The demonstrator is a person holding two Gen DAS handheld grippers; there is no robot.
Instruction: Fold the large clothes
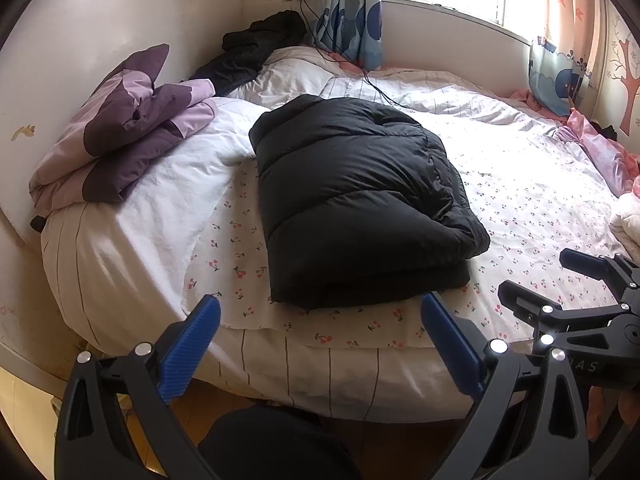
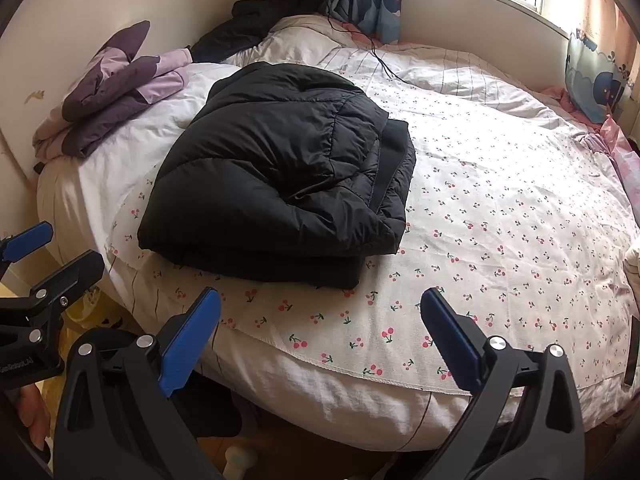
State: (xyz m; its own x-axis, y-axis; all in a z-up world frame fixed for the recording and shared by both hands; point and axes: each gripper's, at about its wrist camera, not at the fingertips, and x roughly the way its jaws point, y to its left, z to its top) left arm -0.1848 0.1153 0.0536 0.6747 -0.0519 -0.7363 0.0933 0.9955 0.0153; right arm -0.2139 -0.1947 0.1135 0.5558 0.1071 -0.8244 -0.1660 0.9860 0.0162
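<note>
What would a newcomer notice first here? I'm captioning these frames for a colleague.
A folded black puffer jacket lies in the middle of the cherry-print bed sheet. A purple jacket sits bundled on the white pillow behind it to the left. Both grippers, left and right, hang open at the bed's near edge.

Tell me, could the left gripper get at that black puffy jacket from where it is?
Probably yes. The left gripper is open and empty, aimed at the folded black jacket, with only bare cherry-print sheet between them.

Folded black puffer jacket (image 1: pixel 356 196) on bed (image 1: pixel 520 208)
</note>
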